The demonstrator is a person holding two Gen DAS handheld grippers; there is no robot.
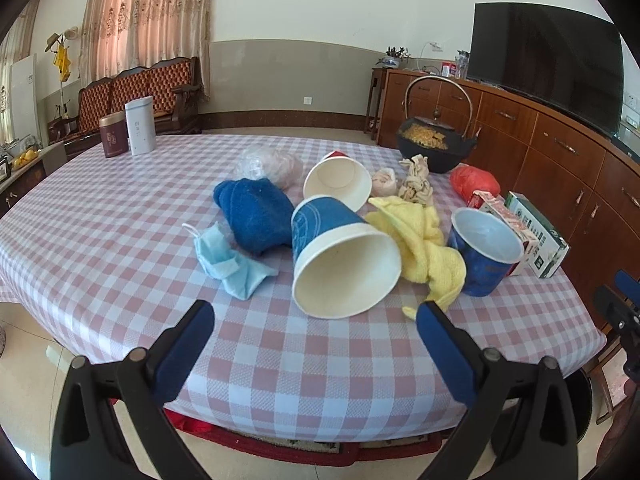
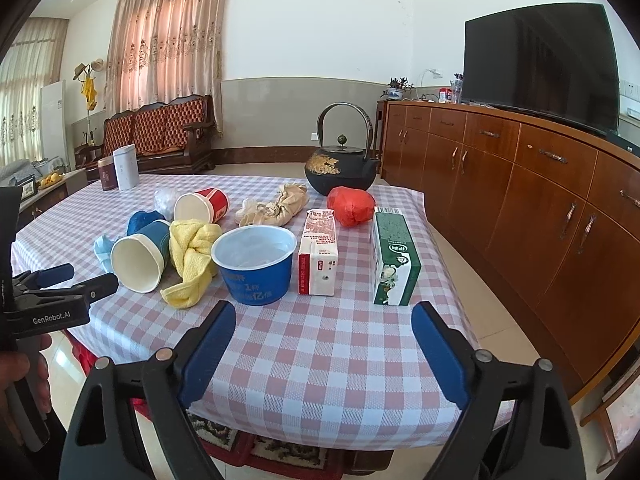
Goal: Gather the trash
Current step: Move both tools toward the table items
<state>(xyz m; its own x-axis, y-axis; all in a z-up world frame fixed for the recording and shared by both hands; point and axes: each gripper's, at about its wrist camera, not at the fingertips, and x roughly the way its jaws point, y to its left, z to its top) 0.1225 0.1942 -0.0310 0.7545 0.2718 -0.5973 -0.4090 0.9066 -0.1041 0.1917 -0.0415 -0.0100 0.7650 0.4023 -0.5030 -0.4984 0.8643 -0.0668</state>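
Observation:
Trash lies in a heap on the checked table (image 1: 120, 248). A blue paper cup (image 1: 340, 256) lies on its side, mouth toward me; it also shows in the right wrist view (image 2: 140, 254). A red paper cup (image 2: 202, 206) lies behind it. A blue tub (image 2: 256, 264) stands upright beside a red-white carton (image 2: 318, 256) and a green carton (image 2: 394, 258). A face mask (image 1: 228, 260), a red bag (image 2: 351, 206) and a crumpled brown wrapper (image 2: 280, 206) lie around. My left gripper (image 1: 316, 320) is open and empty just before the blue cup. My right gripper (image 2: 324, 320) is open and empty before the tub and cartons.
A blue towel (image 1: 256, 216) and a yellow cloth (image 2: 192, 256) lie among the trash. A black iron kettle (image 2: 340, 170) stands at the back right; two tins (image 1: 128, 130) at the far left. A wooden sideboard (image 2: 520, 184) with a TV runs along the right.

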